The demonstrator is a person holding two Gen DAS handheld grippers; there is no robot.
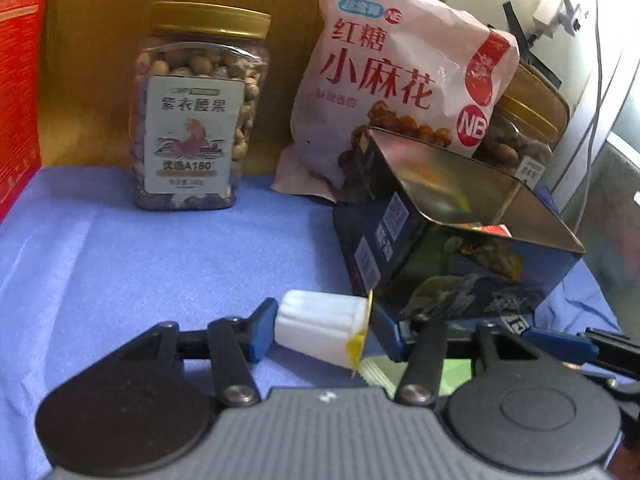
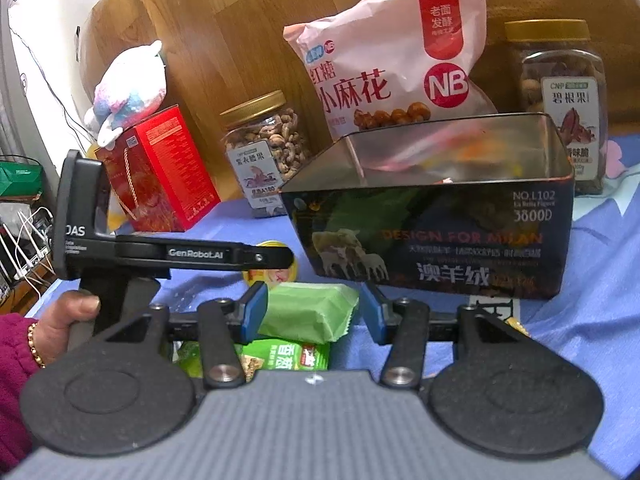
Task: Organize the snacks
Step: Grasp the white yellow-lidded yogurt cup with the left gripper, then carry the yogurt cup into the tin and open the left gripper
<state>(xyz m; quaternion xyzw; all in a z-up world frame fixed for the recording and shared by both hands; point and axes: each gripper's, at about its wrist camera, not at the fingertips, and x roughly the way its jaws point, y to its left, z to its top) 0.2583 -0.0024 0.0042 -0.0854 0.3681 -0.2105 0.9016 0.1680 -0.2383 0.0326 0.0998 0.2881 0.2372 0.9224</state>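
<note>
A dark open tin box (image 1: 460, 252) (image 2: 432, 236) stands on the blue cloth with a few snacks inside. My left gripper (image 1: 326, 330) is shut on a white jelly cup (image 1: 320, 330) with a yellow lid, held just left of the tin. The left gripper also shows in the right wrist view (image 2: 276, 258). My right gripper (image 2: 314, 312) is open around a pale green snack packet (image 2: 304, 310), which lies on another green packet (image 2: 288, 356) in front of the tin. Its left pad touches the packet; the right pad stands apart.
A cashew jar (image 1: 192, 120) (image 2: 264, 152), a pink snack bag (image 1: 396, 92) (image 2: 392, 64) and a pecan jar (image 2: 564, 96) stand behind the tin against a wooden board. A red gift box (image 2: 156, 172) with a plush toy (image 2: 128, 88) stands at the left.
</note>
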